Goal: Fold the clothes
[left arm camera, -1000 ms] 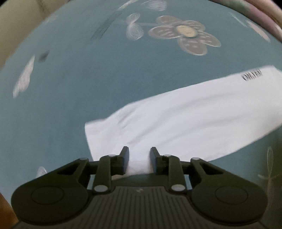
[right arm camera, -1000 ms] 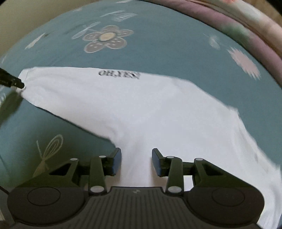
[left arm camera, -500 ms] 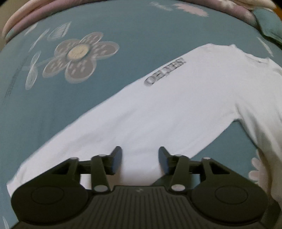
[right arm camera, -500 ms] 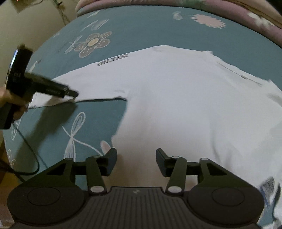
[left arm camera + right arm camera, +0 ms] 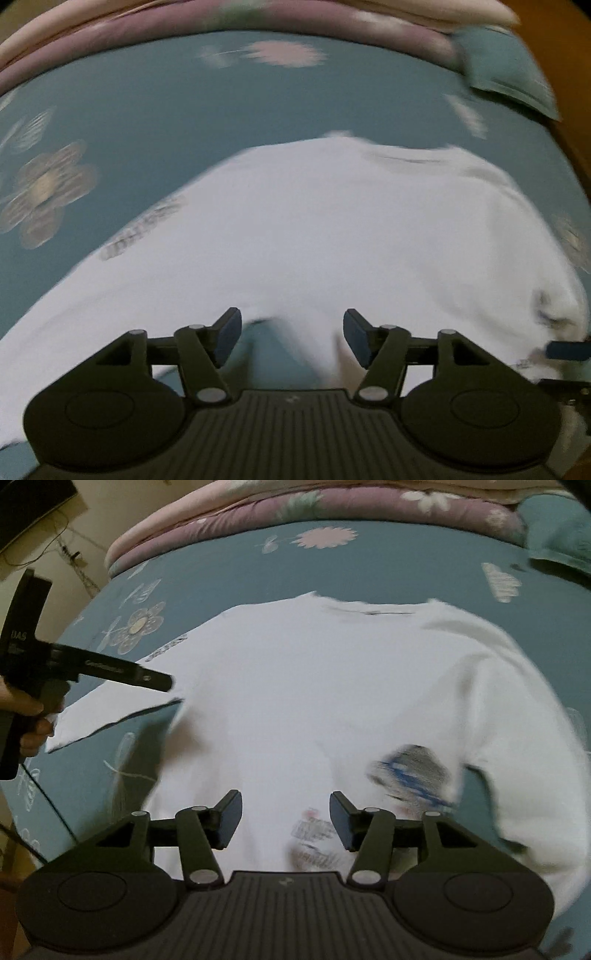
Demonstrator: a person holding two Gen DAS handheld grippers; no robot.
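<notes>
A white long-sleeved shirt (image 5: 332,229) lies spread flat on the teal flowered bed sheet (image 5: 184,110). My left gripper (image 5: 291,325) hovers over the angle where one sleeve meets the body. Its jaws are opening, and only sheet and cloth show below the gap. The right wrist view takes in the whole shirt (image 5: 332,686), with a blurred blue and grey print (image 5: 413,771) low on its right. My right gripper (image 5: 285,808) hangs above the shirt's lower body; its jaws are opening and grip nothing. A hand (image 5: 29,716) holds the left gripper (image 5: 147,677) over the left sleeve (image 5: 110,716).
Folded pink and purple quilts (image 5: 332,502) line the far side of the bed. A teal pillow (image 5: 509,70) lies at the far right corner. The bed's left edge, a pale wall and a hanging cable (image 5: 66,542) are at the left.
My left gripper has left the sleeve's cuff and swung along the sleeve to the shirt's body. The right gripper has drawn back so the whole shirt shows. Both pairs of jaws have widened.
</notes>
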